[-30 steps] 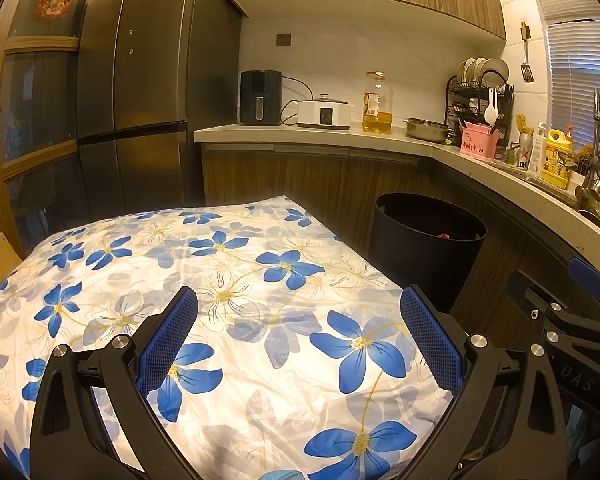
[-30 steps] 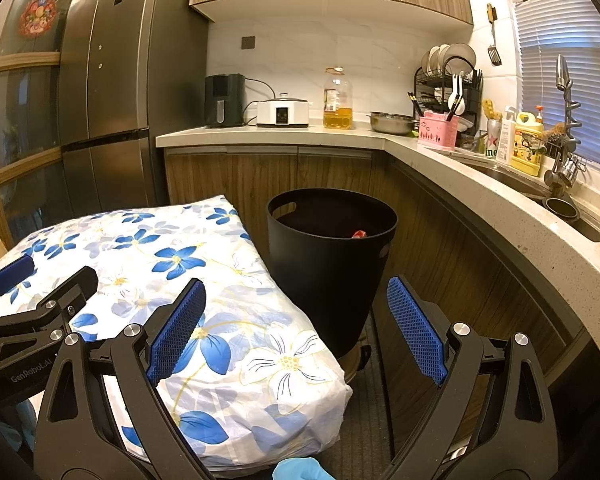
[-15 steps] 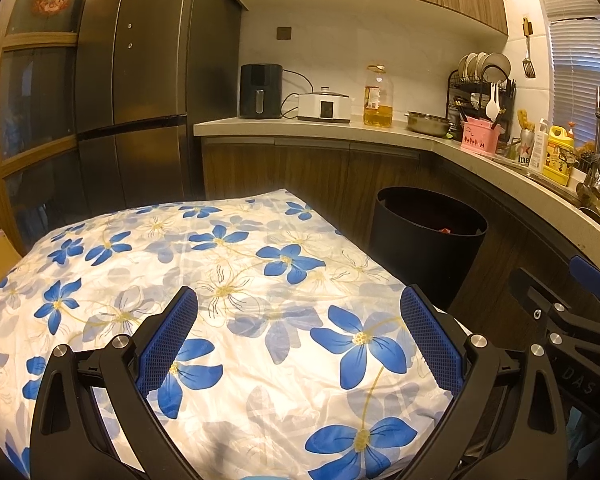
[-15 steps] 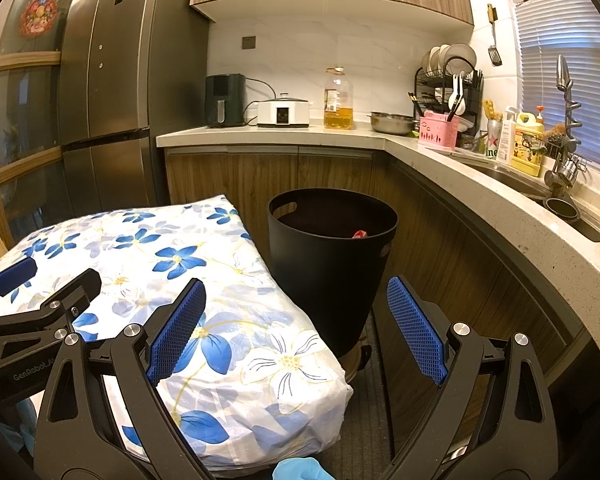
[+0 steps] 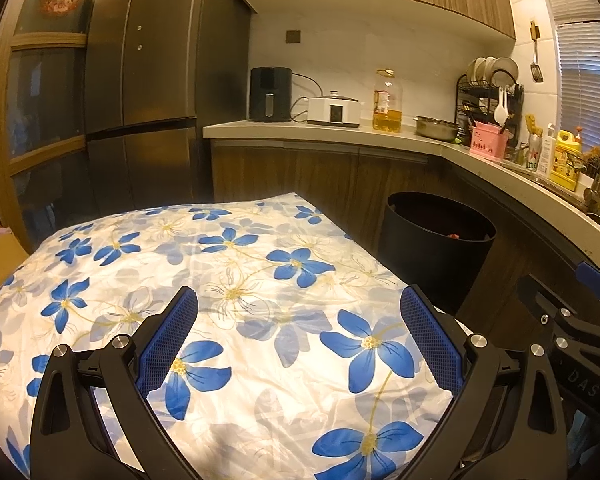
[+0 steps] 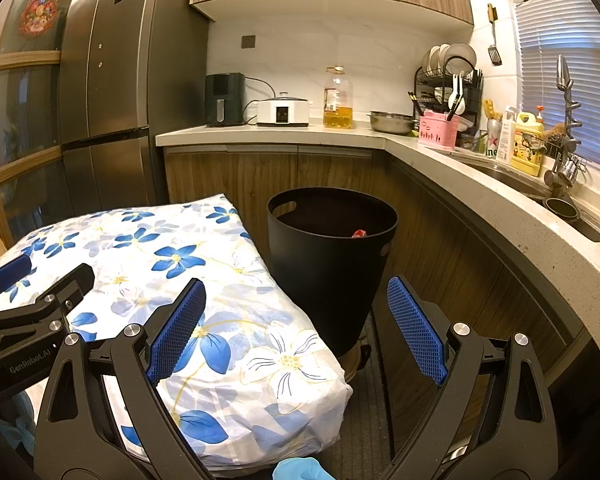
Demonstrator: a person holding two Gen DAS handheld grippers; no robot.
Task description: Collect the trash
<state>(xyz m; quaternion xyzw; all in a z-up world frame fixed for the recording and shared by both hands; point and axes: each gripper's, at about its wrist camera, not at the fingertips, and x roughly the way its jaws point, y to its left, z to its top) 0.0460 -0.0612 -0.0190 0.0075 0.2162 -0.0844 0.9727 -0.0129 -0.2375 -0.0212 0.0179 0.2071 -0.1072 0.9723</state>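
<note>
The left gripper [image 5: 299,340] is hovering low in the frame over the flower-printed cloth [image 5: 228,304], its jaws spread wide and gripping nothing. The right gripper [image 6: 296,334] is likewise gaping wide and empty, hanging at the lower centre of its view, with one blue pad [image 6: 176,332] over the cloth's right edge and the other over the gap beside the black trash bin [image 6: 332,264].

The bin is standing at the middle of the right wrist view, just beside the covered surface, probably placed there so anything lifted off the cloth has a short drop into it. A red scrap [image 6: 359,233] is showing inside near the far rim; it is too small to name. No loose trash is visible on the cloth in either view, so the collecting looks largely done, or the next piece is lying out of frame.

For room, the bin's mouth is open and unobstructed. The curved countertop [image 6: 500,204] is crowding the right side of the frame, leaving only a narrow dark floor strip between cabinet fronts and bin. A blue glove [image 6: 300,472] is peeking in at the bottom edge.
</note>
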